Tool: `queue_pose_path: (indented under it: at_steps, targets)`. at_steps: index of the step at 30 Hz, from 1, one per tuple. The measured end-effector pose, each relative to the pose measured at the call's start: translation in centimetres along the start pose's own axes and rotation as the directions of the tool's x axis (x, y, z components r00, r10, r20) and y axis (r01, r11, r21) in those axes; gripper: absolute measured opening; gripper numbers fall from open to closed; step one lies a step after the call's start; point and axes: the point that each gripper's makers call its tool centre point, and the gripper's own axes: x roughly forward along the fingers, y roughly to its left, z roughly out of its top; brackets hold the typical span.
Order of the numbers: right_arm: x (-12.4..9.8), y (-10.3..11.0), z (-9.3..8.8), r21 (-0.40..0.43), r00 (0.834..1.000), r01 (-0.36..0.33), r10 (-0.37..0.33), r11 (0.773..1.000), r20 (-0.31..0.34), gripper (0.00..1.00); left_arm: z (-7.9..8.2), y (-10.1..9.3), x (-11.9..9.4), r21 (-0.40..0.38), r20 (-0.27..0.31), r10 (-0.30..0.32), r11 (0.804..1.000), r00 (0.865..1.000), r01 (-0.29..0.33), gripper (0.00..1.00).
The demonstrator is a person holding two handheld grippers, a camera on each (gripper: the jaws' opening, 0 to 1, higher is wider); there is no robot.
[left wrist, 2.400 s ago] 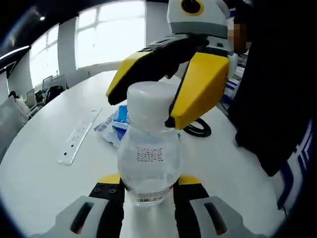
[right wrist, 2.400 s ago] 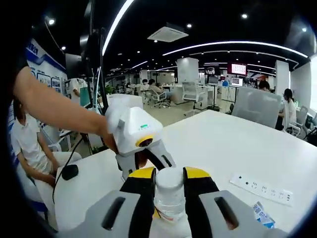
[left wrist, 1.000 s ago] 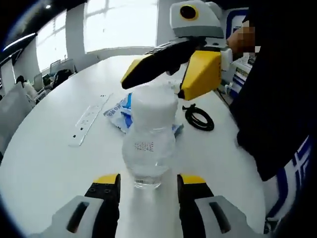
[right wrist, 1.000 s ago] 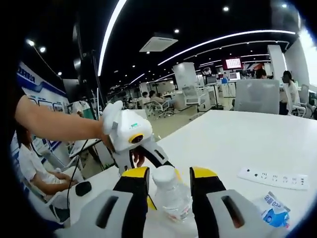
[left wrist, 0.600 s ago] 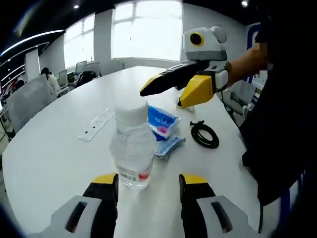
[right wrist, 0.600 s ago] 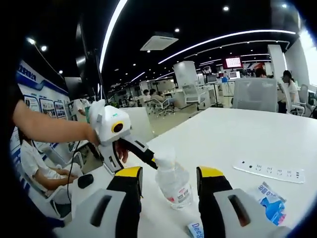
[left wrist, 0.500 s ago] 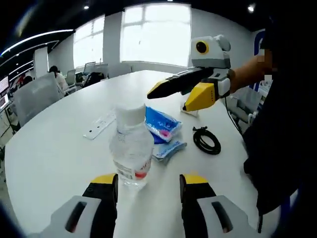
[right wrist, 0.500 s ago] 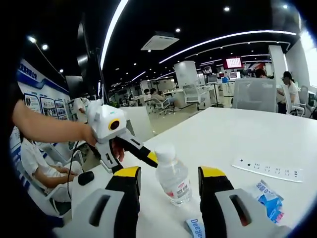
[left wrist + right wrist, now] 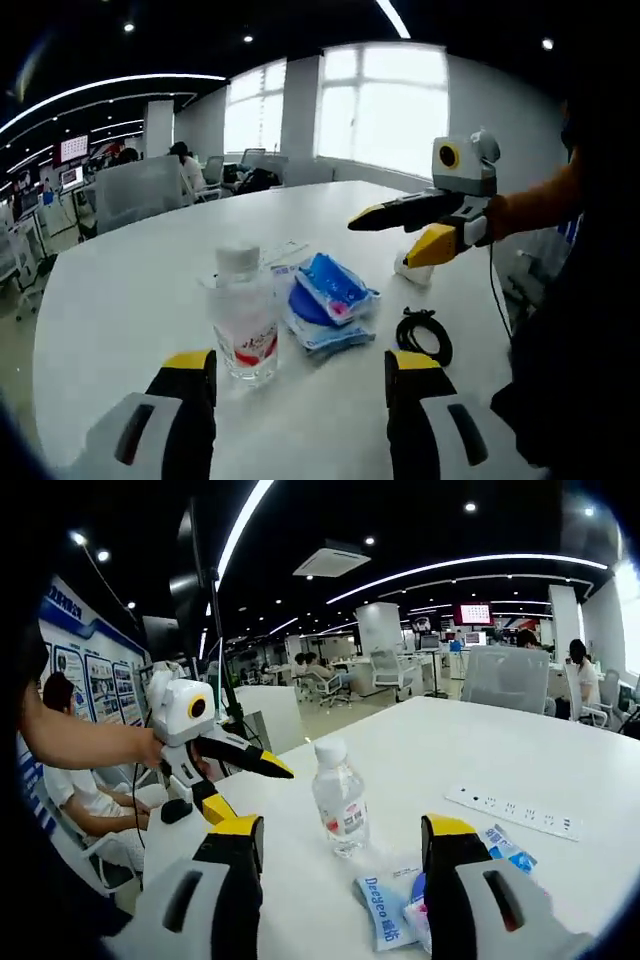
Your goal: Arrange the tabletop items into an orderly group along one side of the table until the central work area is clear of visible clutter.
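A clear water bottle (image 9: 243, 318) with a white cap stands upright on the white table (image 9: 120, 290), free of both grippers. My left gripper (image 9: 300, 368) is open, pulled back from it, the bottle just ahead of its left jaw. In the right gripper view the bottle (image 9: 340, 802) stands ahead between the wide-open jaws of my right gripper (image 9: 345, 832). Blue and white packets (image 9: 330, 297) lie right beside the bottle. The right gripper (image 9: 425, 222) hangs open above the far table edge. The left gripper (image 9: 228, 768) hovers open left of the bottle.
A black cable coil (image 9: 424, 335) lies right of the packets, a small white object (image 9: 412, 270) beyond it. A white power strip (image 9: 510, 813) lies past the bottle, with packets (image 9: 386, 906) near my right jaws. A dark mouse-like object (image 9: 177, 810) sits at the table edge. People sit behind.
Both grippers, earlier shut on the bottle's body and cap, have opened and drawn back. The bottle now stands alone on the table beside the packets.
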Motion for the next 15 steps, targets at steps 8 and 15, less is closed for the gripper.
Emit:
queue_pose_path:
  at_steps: [8,15]
  targets:
    - [-4.8,-2.3,-2.0,-0.004,0.998,0.065,-0.065,0.998,-0.021,0.67,1.4,-2.8,-0.2,-0.031,0.065,0.073,0.997,0.995,-0.071,0.79]
    - [-9.7,-4.9,-3.8,0.000,0.990,0.140,-0.140,0.990,-0.030,0.72,2.0,-4.9,0.0,-0.058,0.103,0.140,0.989,0.985,-0.135,0.87]
